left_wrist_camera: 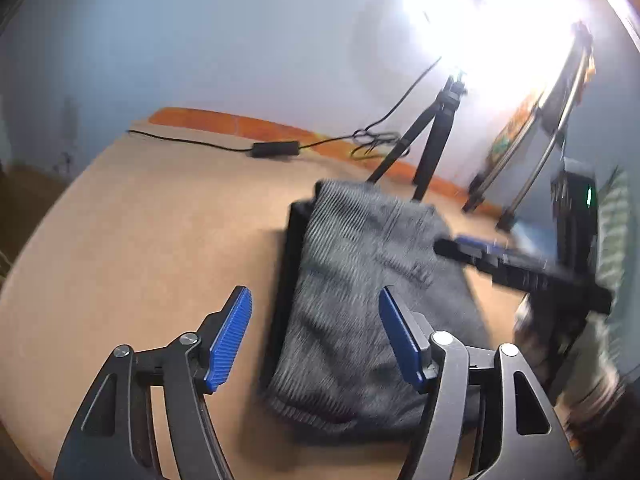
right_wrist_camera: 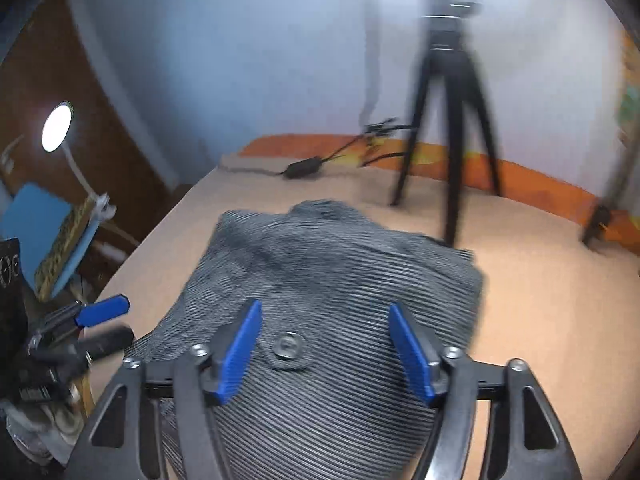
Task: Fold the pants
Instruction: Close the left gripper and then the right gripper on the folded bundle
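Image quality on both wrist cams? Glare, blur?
Left wrist view: blown-out glare upper right washes out the wall; the grey ribbed folded pants and the right gripper are motion-smeared. Right wrist view: the black tripod is streaked; a round lamp clips white; fisheye bends the tan table edge.

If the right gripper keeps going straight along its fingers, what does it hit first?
Most likely the folded grey ribbed pants, near their round metal button. The right gripper is open above the cloth, nothing between its pads; depth is hard to judge.
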